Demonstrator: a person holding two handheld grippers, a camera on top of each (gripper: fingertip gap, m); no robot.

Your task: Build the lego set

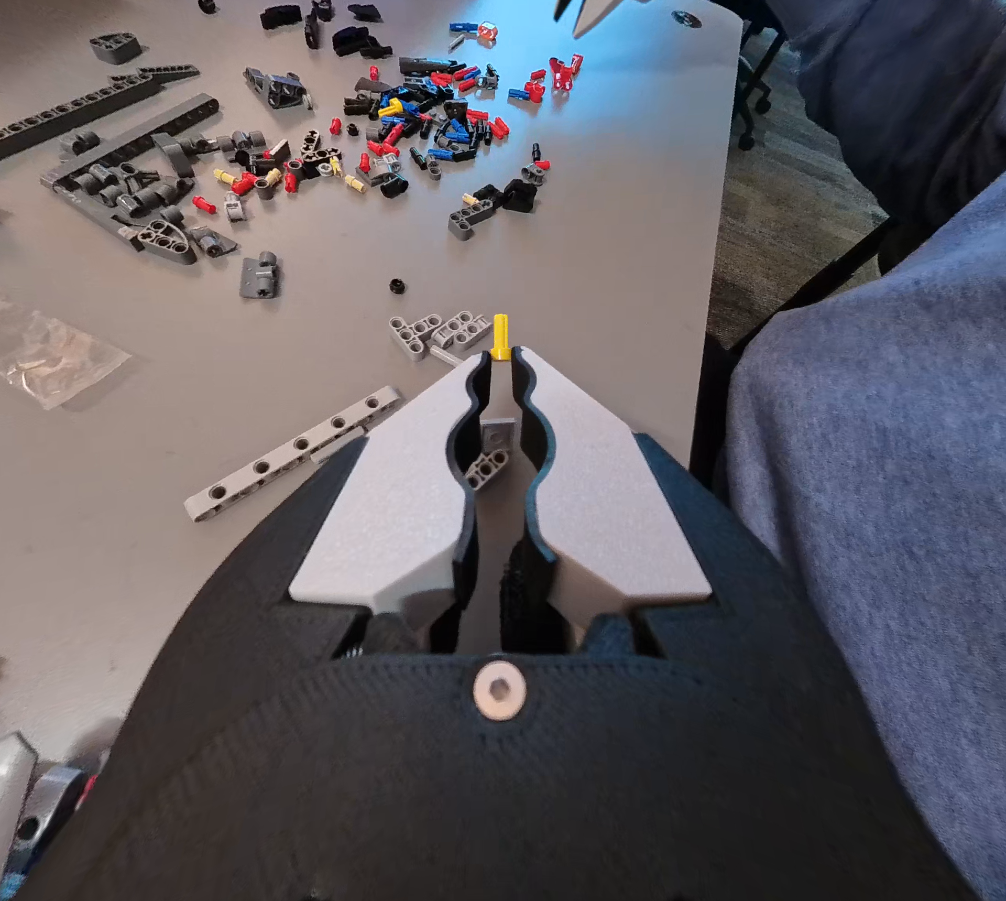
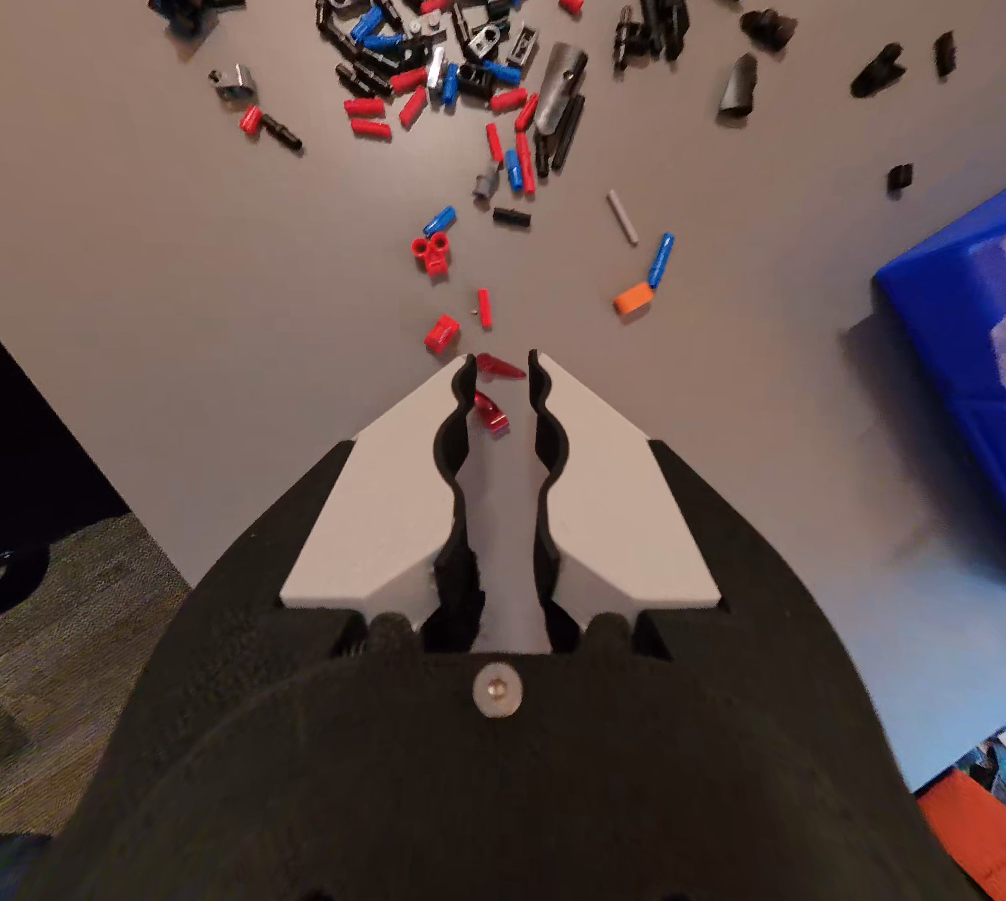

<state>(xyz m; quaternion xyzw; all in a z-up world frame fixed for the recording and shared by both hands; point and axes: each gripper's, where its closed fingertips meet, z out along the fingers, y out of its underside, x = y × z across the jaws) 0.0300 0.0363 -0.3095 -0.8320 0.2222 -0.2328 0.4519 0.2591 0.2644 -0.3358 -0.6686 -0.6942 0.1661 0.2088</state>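
My left gripper (image 1: 500, 357) is shut on a yellow pin (image 1: 500, 334), which sticks up out of its fingertips above the grey table (image 1: 599, 232). Light grey L-shaped pieces (image 1: 435, 333) and a long light grey beam (image 1: 294, 444) lie just left of it. A small grey piece (image 1: 492, 455) shows on the table under its jaws. My right gripper (image 2: 502, 357) is open and hovers over two clear red pieces (image 2: 498, 367) on the table. It also shows in the left wrist view (image 1: 569, 25), raised at the far right.
A pile of red, blue and black pins and connectors (image 2: 435, 20) covers the table's middle (image 1: 413, 112). Dark grey beams (image 1: 109, 112) lie left. A blue bin (image 2: 952, 330) stands at one side, an orange piece (image 2: 633, 299) near it. A plastic bag (image 1: 49, 357) lies left. The table edge (image 1: 718, 221) runs close. My hands' fingertips stand some 35 cm from each other.
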